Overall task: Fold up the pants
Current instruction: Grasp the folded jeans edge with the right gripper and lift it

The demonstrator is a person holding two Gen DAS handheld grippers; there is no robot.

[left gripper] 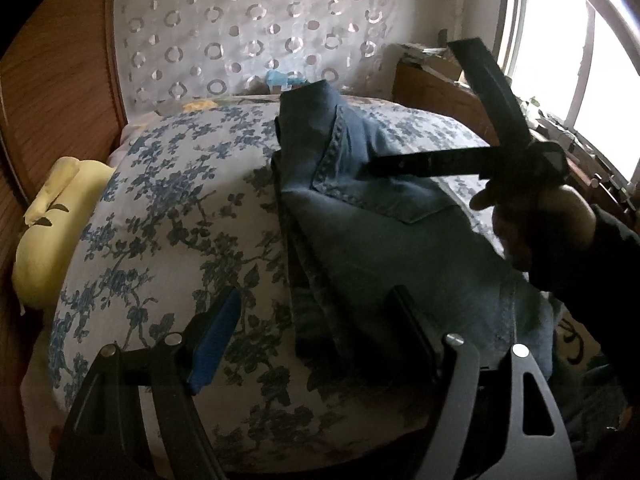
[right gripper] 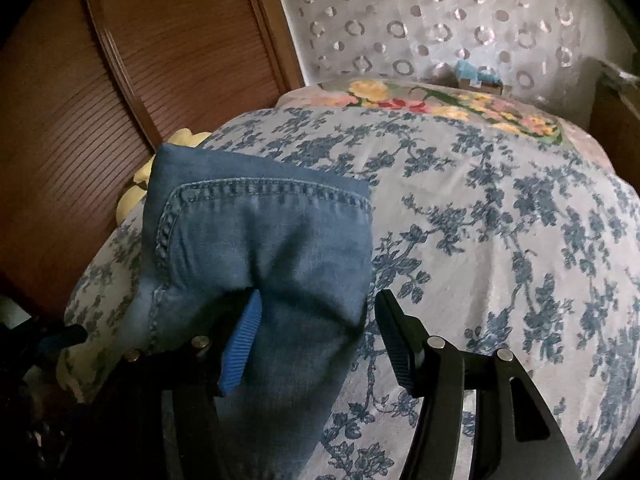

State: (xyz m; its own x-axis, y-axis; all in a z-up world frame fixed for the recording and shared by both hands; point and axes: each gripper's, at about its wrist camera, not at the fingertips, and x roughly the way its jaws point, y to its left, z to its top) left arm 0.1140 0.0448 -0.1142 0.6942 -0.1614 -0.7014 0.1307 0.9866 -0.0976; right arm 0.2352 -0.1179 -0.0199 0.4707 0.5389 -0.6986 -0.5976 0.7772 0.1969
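Right wrist view: your right gripper (right gripper: 316, 320) stands released, its jaws apart over a fold of the blue denim pants (right gripper: 260, 240) without pinching it. Your left gripper (left gripper: 316, 312) is released too, straddling the pants' edge. The pants lie on the blue-flowered white bedspread (right gripper: 500, 240).

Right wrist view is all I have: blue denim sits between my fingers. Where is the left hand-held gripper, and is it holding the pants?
Observer: The left hand-held gripper is open. The edge of the folded blue denim pants lies between its fingers, unpinched.
Operator: How does my right one look from that side?
Observer: The right hand-held gripper is wide open. One finger lies across the stitched back pocket, the other points up.
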